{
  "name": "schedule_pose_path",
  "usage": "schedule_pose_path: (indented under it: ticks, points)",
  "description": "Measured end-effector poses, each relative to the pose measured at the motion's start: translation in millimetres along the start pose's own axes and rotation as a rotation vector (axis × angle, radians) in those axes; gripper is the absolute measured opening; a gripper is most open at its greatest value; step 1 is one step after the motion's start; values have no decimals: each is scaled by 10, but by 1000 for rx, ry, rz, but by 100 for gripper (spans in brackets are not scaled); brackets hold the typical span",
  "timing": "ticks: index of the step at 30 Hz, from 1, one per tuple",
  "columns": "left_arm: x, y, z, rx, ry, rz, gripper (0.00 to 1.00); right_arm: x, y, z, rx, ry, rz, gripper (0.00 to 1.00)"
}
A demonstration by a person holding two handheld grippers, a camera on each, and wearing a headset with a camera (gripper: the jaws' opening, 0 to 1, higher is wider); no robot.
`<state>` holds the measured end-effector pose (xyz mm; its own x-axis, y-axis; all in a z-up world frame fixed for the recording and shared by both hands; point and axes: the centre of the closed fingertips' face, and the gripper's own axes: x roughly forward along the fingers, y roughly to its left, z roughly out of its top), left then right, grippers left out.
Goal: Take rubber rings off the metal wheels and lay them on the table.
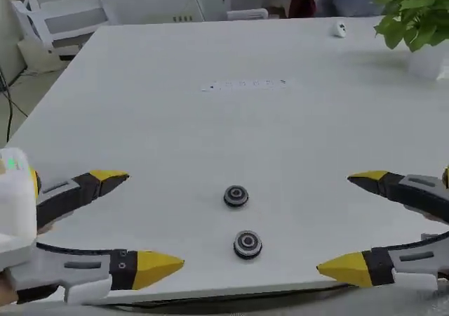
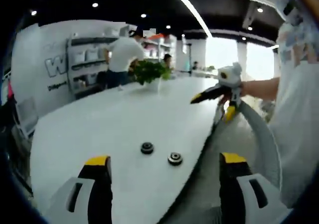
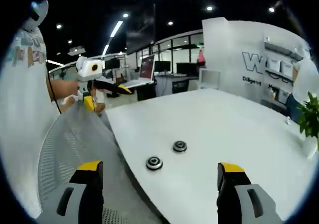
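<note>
Two small metal wheels sit on the white surface (image 1: 140, 105), close to its front edge and roughly midway between the two tools. The near wheel (image 1: 247, 244) lies just in from the edge. The far wheel (image 1: 236, 196) sits a little further in and slightly to the left, near the first but not touching it. Each lies flat, with a dark rubber ring around a paler metal centre, so both rings are on their wheels.

The left hand-held gripper (image 1: 140, 221) hovers low at the left of the front edge, its yellow-tipped jaws spread wide with nothing between them. One jaw reaches over the surface and the other hangs near the edge. The right hand-held gripper (image 1: 335, 223) mirrors it on the other side, its jaws just as wide and holding nothing, tips pointing inward toward the wheels. Both are well apart from the wheels and touch neither. In each gripper view the other tool shows across the corner of the surface, held in a bare-armed hand beside a pale printed shirt.

At the far right corner stands a leafy green plant (image 1: 414, 10) in a pale pot, with a small white object (image 1: 340, 29) lying near it. In the left gripper view a person (image 2: 122, 55) in a white top stands at shelving beyond the far end of the surface.
</note>
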<state>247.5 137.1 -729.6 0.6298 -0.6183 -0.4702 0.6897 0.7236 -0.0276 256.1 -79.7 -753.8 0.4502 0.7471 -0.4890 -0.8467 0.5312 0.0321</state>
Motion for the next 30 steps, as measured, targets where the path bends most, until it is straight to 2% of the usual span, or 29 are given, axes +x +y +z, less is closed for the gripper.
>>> schedule_pose_path:
  ticks: [2,11,14,30]
  points:
    - [13,-8,-37,-5,18,-3,89,21,-8,-9,7,6,-6,95]
    - [39,-11,-52,-16,25,5,91,65,-21,-22,13,24,-15,94]
    - [43,5,-61,-35,27,12,91,79,-1,-15,14,23,-6,94]
    - [41,19,-89,-37,30,6,91,104,21,-30,9,26,10,94]
